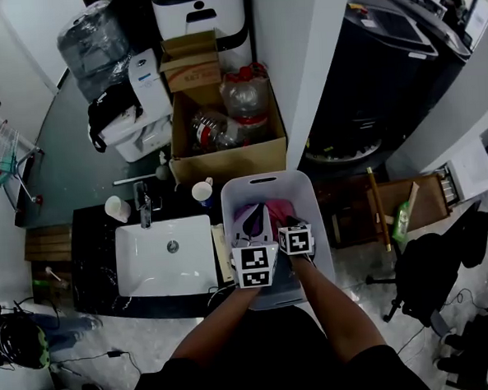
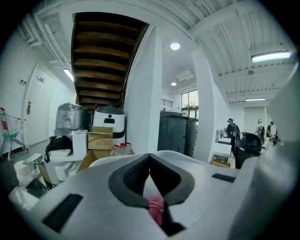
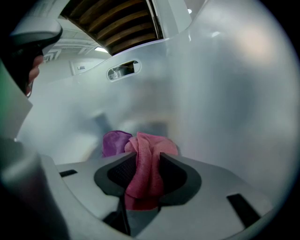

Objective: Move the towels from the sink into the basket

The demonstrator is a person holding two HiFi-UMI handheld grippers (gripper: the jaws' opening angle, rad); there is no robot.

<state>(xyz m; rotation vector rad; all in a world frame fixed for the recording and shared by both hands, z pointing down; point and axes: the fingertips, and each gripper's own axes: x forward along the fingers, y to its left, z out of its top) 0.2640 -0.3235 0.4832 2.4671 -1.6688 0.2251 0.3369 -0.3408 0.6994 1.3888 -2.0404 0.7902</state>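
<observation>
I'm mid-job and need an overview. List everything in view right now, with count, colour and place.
basket: 1, white, right of the sink
sink: 1, white, set in the counter, no towel seen in it
pink towel: 1, pink, in the basket
purple towel: 1, purple, in the basket behind the pink one
counter: 1, black, around the sink
faucet: 1, metal, behind the sink
cups: 2, pale, beside the faucet
cardboard box: 1, brown, behind the basket, holding plastic bottles
office chair: 1, black, floor at right
left gripper: 1, white, over the basket, shut on the pink towel
right gripper: 1, white, inside the basket, pink towel between its pads
</observation>
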